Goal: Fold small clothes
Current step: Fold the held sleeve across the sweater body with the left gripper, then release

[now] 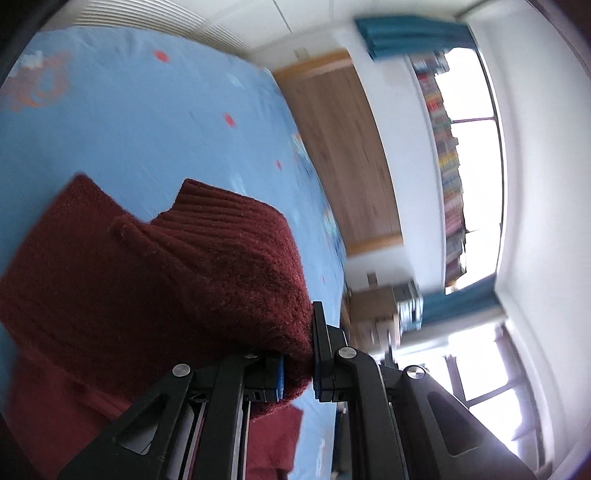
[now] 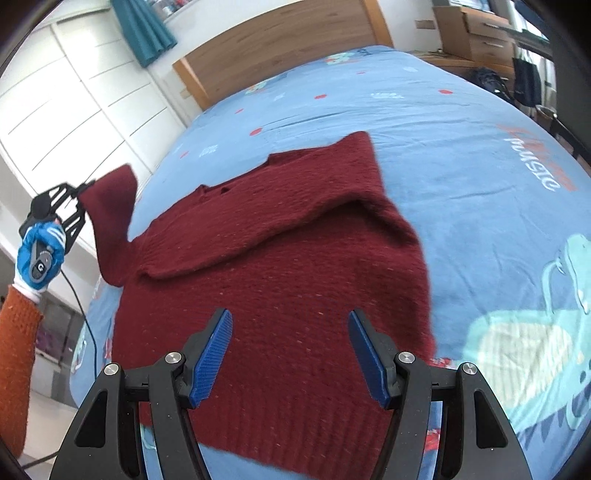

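Note:
A dark red knitted sweater (image 2: 280, 266) lies spread on the blue bed sheet (image 2: 443, 147), its right sleeve folded across the body. My left gripper (image 1: 299, 369) is shut on the cuff of the left sleeve (image 1: 207, 266) and holds it lifted off the bed. In the right wrist view the same gripper (image 2: 83, 190) is at the far left, held by a blue-gloved hand (image 2: 38, 254), with the sleeve (image 2: 110, 221) hanging from it. My right gripper (image 2: 290, 354) hovers open over the sweater's lower body, with nothing between its blue pads.
A wooden headboard (image 2: 280, 48) stands at the far end of the bed. White wardrobe doors (image 2: 74, 110) line the left side. Wooden drawers (image 2: 476, 33) and a dark bag sit at the back right. A black cable (image 2: 83, 314) hangs below the gloved hand.

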A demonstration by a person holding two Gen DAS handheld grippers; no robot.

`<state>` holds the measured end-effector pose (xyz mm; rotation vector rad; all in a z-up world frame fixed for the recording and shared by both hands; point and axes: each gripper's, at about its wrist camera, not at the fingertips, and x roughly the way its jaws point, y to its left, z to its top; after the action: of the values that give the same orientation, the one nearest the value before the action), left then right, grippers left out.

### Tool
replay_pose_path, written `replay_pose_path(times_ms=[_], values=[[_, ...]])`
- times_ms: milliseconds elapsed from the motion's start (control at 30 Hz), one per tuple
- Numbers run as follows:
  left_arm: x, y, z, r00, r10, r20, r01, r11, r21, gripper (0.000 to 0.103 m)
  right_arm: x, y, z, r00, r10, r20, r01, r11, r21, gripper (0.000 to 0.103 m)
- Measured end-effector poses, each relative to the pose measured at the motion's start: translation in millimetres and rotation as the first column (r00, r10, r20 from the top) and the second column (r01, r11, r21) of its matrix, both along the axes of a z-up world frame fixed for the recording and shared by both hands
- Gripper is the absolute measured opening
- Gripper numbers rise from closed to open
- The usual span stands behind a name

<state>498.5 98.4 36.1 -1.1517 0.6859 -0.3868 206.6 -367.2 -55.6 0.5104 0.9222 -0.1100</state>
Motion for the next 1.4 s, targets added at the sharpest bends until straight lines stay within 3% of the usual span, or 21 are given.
replay_pose_path(times_ms=[167,300,367,433,600,733,800,933,1033,1200,1267,1400], values=[[9.0,-63.9,8.0,0.991,-0.132,0.006,0.132,0.990,0.041,0.008,-17.7,-17.2,-5.0,0.999,-0.036,-0.004,0.036,0.999,0.018,0.068],[4.1,-112.2,-3.2,0.972,-0.234,-0.031,0.236,0.965,0.114,0.008,-27.4,-27.5,-8.9,0.998,-0.054,-0.006,0.055,0.998,0.029,0.068],[1.9,-133.9,-16.0,0.957,-0.282,-0.068,0.289,0.944,0.160,0.008,-31.7,-31.0,-10.3,0.998,-0.057,-0.009,0.058,0.998,0.030,0.068],[-2.7,-156.7,-30.5,0.939,-0.323,-0.115,0.342,0.906,0.247,0.008,-34.0,-33.6,-11.2,0.998,-0.059,-0.011,0.059,0.998,0.030,0.068],[-21.8,-186.3,-72.2,0.901,-0.369,-0.229,0.429,0.841,0.331,0.008,-36.7,-41.0,-13.6,0.998,-0.065,-0.017,0.065,0.997,0.028,0.068],[-39.5,-191.7,-83.9,0.882,-0.388,-0.268,0.468,0.795,0.387,0.009,-38.1,-44.0,-14.5,0.998,-0.068,-0.018,0.068,0.997,0.027,0.068],[-54.8,-189.6,-85.0,0.886,-0.389,-0.253,0.460,0.806,0.372,0.013,-38.0,-45.3,-14.6,0.997,-0.069,-0.017,0.069,0.997,0.028,0.068],[-54.1,-159.2,-74.8,0.919,-0.324,-0.226,0.384,0.867,0.319,0.036,-35.5,-47.0,-13.3,0.998,-0.064,-0.009,0.064,0.998,0.028,0.068],[-38.9,-145.6,-78.8,0.929,-0.272,-0.250,0.339,0.897,0.283,0.038,-33.0,-45.8,-13.0,0.998,-0.056,-0.008,0.056,0.998,0.027,0.068],[-27.2,-138.1,-87.3,0.931,-0.253,-0.263,0.318,0.916,0.244,0.034,-31.0,-44.1,-12.5,0.999,-0.049,-0.007,0.049,0.999,0.022,0.068],[-25.5,-148.6,-85.9,0.929,-0.276,-0.248,0.337,0.906,0.257,0.016,-31.8,-44.7,-13.9,0.999,-0.052,-0.009,0.052,0.998,0.025,0.068],[-33.2,-179.8,-81.5,0.904,-0.363,-0.226,0.421,0.845,0.329,0.010,-33.0,-45.3,-18.6,0.998,-0.057,-0.019,0.057,0.998,0.031,0.068]])
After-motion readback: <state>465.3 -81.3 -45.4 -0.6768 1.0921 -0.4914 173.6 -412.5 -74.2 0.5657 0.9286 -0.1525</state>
